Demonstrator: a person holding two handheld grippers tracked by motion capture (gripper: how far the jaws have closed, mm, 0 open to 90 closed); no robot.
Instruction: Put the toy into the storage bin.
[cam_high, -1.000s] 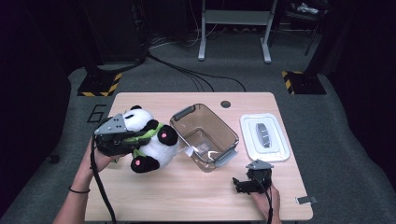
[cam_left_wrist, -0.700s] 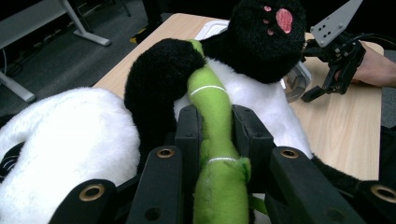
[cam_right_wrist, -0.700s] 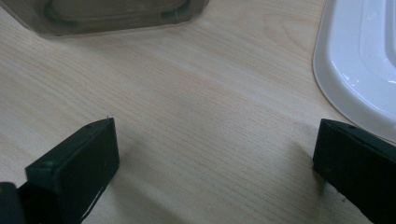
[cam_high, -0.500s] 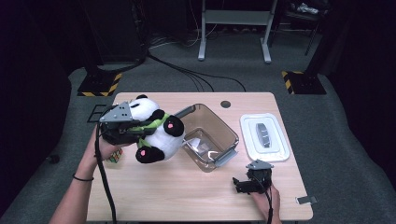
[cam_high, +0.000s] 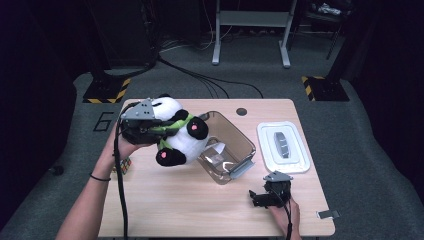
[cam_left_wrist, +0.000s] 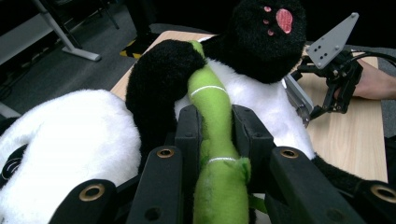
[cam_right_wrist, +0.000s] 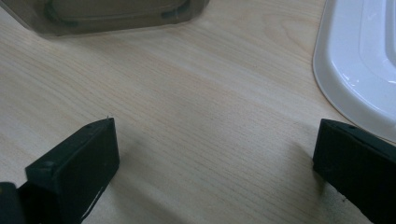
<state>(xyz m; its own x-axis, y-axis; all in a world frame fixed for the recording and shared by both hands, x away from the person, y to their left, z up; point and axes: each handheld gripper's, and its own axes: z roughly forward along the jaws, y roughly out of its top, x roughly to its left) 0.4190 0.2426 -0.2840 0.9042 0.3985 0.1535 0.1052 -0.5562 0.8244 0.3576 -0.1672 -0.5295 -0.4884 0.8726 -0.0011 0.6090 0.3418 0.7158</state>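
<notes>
A plush panda (cam_high: 177, 137) — white body, black limbs with pink paw pads — hangs clear of the table at its left side, tilted, feet toward the clear plastic bin (cam_high: 227, 147). A green stuffed bamboo stalk (cam_left_wrist: 215, 140) runs across its chest — pinched between black jaws.

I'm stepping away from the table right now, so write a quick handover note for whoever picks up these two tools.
Left tool: shut on the green stalk of the panda toy, holding it above the table beside the clear bin.
Right tool: open, holding nothing, resting on the table near the white lid.
Done: toy picked up.
Left: probably lower the toy into the bin, then fit the lid.
</notes>
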